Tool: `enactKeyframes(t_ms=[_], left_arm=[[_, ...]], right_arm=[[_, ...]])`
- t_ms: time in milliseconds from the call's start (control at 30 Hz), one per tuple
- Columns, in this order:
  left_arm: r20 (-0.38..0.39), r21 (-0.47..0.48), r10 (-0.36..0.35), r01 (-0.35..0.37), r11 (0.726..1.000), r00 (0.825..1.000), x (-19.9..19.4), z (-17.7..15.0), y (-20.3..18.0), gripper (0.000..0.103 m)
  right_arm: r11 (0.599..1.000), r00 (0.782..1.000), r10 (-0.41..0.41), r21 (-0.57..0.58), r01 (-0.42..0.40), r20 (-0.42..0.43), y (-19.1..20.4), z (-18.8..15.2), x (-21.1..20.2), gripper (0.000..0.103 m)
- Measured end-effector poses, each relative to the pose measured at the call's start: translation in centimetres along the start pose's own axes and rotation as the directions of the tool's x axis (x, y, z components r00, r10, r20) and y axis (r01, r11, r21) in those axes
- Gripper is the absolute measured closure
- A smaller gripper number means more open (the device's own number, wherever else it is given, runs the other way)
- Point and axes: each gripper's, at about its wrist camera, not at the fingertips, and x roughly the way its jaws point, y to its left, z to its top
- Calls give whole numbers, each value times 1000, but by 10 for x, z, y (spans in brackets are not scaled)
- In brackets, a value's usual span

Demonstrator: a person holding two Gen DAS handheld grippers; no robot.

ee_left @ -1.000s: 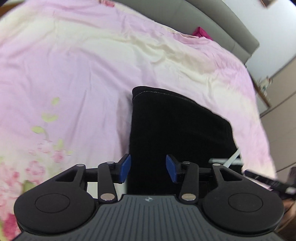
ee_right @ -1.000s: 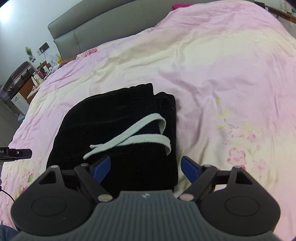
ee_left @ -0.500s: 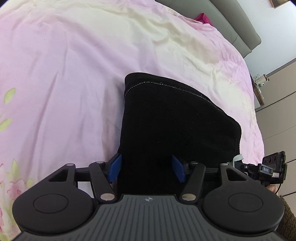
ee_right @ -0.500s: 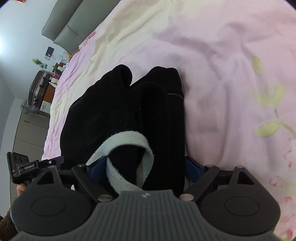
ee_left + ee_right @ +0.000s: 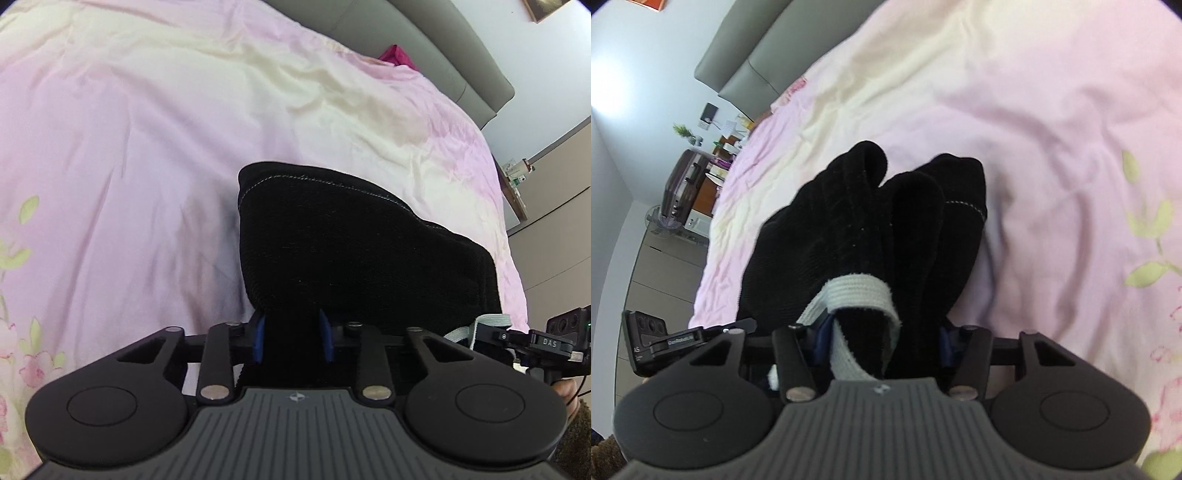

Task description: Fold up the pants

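Folded black pants (image 5: 351,251) lie on the pink floral bed cover (image 5: 129,147). My left gripper (image 5: 291,339) is closing on their near edge, and black fabric fills the gap between its blue pads. In the right wrist view the pants (image 5: 857,229) bunch into thick folds with a pale drawstring (image 5: 857,291) looped on top. My right gripper (image 5: 882,341) is closing around that thick end, with cloth and drawstring between its pads. Each view shows the other gripper's body low at its side (image 5: 546,343) (image 5: 665,339).
A grey headboard (image 5: 424,48) runs along the far end of the bed, with a magenta item (image 5: 397,55) against it. Beside the bed stand a dark suitcase (image 5: 683,184) and a cluttered side table (image 5: 727,144). Pale cabinets (image 5: 554,221) stand on the other side.
Both grippers moved down and forward onto the pants and narrowed their jaws around the cloth. The right one rolled, and the drawstring end now sits bunched between its fingers.
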Motion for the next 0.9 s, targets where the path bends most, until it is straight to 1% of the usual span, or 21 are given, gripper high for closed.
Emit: enactKeyframes(t_ms=[67, 167, 300, 367, 467, 600, 733, 833, 900], left_arm=[[4, 12, -10, 10, 1000, 1000, -13, 1, -7, 77], [22, 42, -11, 10, 999, 1000, -35, -1, -17, 77], [67, 41, -28, 26, 999, 997, -80, 1, -16, 78], [88, 56, -15, 10, 998, 996, -108, 6, -13, 78], [121, 85, 26, -37, 996, 992, -155, 15, -3, 78], [158, 105, 94, -112, 988, 983, -220, 27, 23, 78], [187, 111, 181, -204, 973, 966, -278, 41, 54, 78], [197, 105, 236, -259, 960, 952, -305, 50, 83, 78], [192, 104, 260, -283, 953, 946, -313, 55, 104, 78]], right_arm=[[999, 1000, -3, -35, 4, 7, 21, 1, -12, 55], [996, 1000, -13, -86, 14, 17, 51, -1, -31, 56], [991, 999, -3, -135, 7, 34, 94, -7, -54, 56], [988, 999, 7, -153, -1, 41, 117, -12, -61, 56], [984, 998, 40, -175, -31, 48, 157, -22, -60, 56], [975, 993, 110, -197, -99, 47, 216, -37, -38, 56], [965, 983, 184, -196, -176, 24, 273, -53, 2, 56], [956, 972, 234, -179, -231, -1, 311, -68, 42, 56], [953, 966, 259, -160, -258, -15, 328, -77, 70, 56]])
